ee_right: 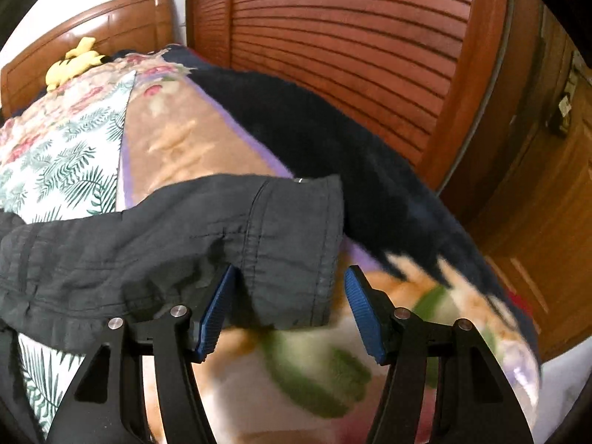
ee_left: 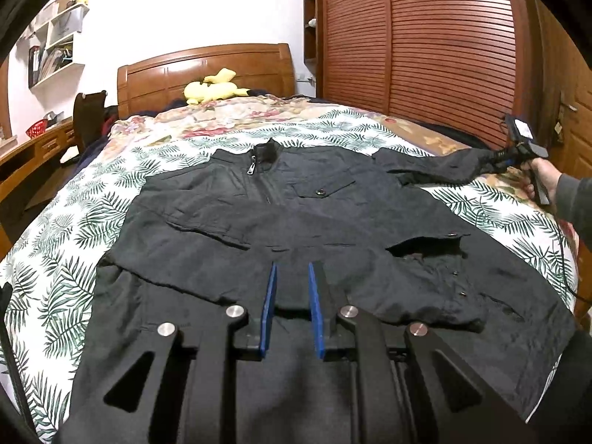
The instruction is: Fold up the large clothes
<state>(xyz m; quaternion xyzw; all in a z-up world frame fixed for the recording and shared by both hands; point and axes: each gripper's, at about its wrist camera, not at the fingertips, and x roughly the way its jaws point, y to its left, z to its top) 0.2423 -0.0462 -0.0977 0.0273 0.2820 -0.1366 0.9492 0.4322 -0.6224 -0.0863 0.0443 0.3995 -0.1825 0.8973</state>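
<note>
Right claw (ee_right: 288,310) gapes around the sleeve cuff (ee_right: 296,229) at the bed's (ee_left: 499,199) right edge; left claw (ee_left: 292,307) hangs unclenched, empty. The jacket (ee_left: 296,229) looks floppy and light, so pinch the cuff hem.

Wardrobe (ee_left: 444,55) close beside bed (ee_left: 55,222) — right

This is a bedroom in a home. A wide bed (ee_left: 92,199) fills the middle of the room, covered with a leaf-patterned quilt (ee_left: 74,229) and a floral blanket (ee_left: 229,114), with a carved wooden headboard (ee_left: 207,70) against a white wall. A yellow plush toy (ee_left: 214,87) lies at the head of the bed. Beside the bed stands a tall wardrobe (ee_left: 425,48) with slatted reddish-brown doors. On the other side a wooden desk (ee_left: 33,144) holds a red basket (ee_left: 36,127), and white wall shelves (ee_left: 55,44) above it carry books and papers. A wooden door (ee_right: 536,222) with a metal handle shows next to the wardrobe
</note>
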